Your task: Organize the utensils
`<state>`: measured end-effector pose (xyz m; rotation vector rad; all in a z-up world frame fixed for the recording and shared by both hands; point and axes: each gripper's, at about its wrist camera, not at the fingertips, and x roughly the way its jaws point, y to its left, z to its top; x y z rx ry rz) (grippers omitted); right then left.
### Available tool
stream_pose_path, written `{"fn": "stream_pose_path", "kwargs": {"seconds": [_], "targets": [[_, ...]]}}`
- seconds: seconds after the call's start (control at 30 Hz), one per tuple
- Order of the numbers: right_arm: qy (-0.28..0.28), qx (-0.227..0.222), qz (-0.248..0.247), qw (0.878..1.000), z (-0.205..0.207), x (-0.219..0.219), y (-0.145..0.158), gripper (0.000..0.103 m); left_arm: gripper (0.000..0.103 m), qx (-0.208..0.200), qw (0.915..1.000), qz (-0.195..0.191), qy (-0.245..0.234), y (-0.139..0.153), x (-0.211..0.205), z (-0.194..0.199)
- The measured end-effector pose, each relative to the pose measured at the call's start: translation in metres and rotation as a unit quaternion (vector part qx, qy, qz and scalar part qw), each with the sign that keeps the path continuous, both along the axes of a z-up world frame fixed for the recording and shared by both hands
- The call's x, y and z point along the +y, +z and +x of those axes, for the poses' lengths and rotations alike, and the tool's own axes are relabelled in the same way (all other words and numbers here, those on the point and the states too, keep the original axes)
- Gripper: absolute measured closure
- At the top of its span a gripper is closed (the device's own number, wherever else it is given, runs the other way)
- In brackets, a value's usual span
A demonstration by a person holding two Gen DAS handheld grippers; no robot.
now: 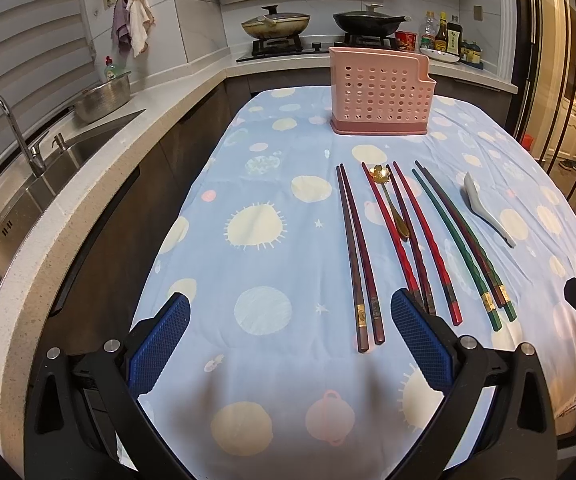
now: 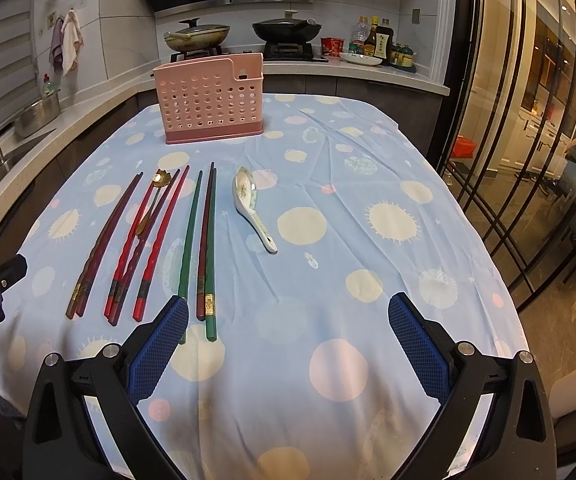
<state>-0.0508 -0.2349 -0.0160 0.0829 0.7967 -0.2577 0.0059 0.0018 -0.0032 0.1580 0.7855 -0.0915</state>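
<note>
- Right now both the left gripper [image 1: 290, 334] and right gripper [image 2: 288, 334] hang wide open, holding nothing.
- Just ahead, dark wooden chopsticks [image 1: 358, 256], a gold metal spoon [image 1: 392, 204] and a white ceramic spoon [image 2: 253, 210] lie loose on the cloth.
- Nothing's started, I'd say; next, pinch one and carry it to the pink perforated plastic holder [image 1: 382, 94] at the far end.

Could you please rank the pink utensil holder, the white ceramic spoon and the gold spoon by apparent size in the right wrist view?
1. pink utensil holder, clearly largest.
2. white ceramic spoon.
3. gold spoon, slimmer and partly hidden among chopsticks, so its full length is unsure.
</note>
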Motion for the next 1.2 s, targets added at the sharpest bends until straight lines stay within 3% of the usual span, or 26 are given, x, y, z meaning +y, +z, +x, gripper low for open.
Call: {"fn": "stream_pose_path", "kwargs": {"seconds": [1.2], "targets": [[-0.003, 0.007, 0.006, 1.0, 0.0011, -0.0044, -0.0072, 0.007, 0.007, 0.011, 0.9999, 0.0, -0.001, -0.0052, -0.0007, 0.0036]]}}
